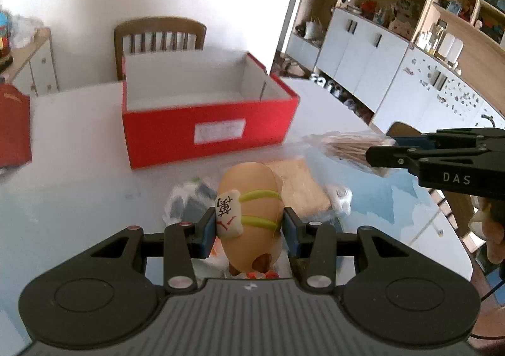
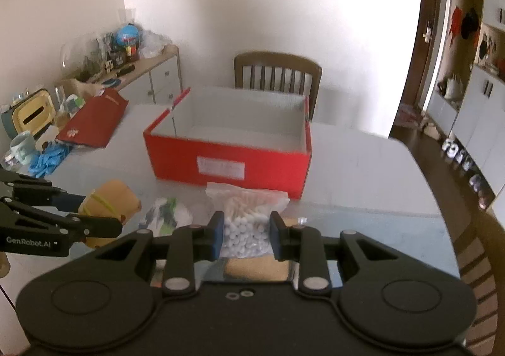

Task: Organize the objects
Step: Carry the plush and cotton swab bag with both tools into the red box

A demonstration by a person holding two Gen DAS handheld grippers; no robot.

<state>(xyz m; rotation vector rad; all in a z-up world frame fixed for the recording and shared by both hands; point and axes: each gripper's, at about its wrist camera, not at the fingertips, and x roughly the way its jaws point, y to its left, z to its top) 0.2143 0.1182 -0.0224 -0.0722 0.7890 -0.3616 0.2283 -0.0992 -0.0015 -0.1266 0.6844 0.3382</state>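
Left gripper (image 1: 249, 226): clamped on tan egg-shaped plastic figurine (image 1: 252, 195), above table (image 1: 79, 173).
Right gripper (image 2: 246, 234): closed on clear cotton-swab bag (image 2: 244, 214).
Risk: rounded figurine may slip short of open red cardboard box (image 1: 208, 132).

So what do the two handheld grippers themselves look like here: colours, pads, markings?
Both are matte black linkage grippers with blue finger pads and silver pivot pins. The right gripper bears white "DAS" lettering on its side; the left gripper reads "GenRobot.AI" and has red-tipped pins and a ribbed body.

The left gripper (image 1: 249, 229) clamps a tan toy figure (image 1: 252, 198) above the table (image 1: 79, 182). A red box (image 1: 208, 132) sits open behind it.
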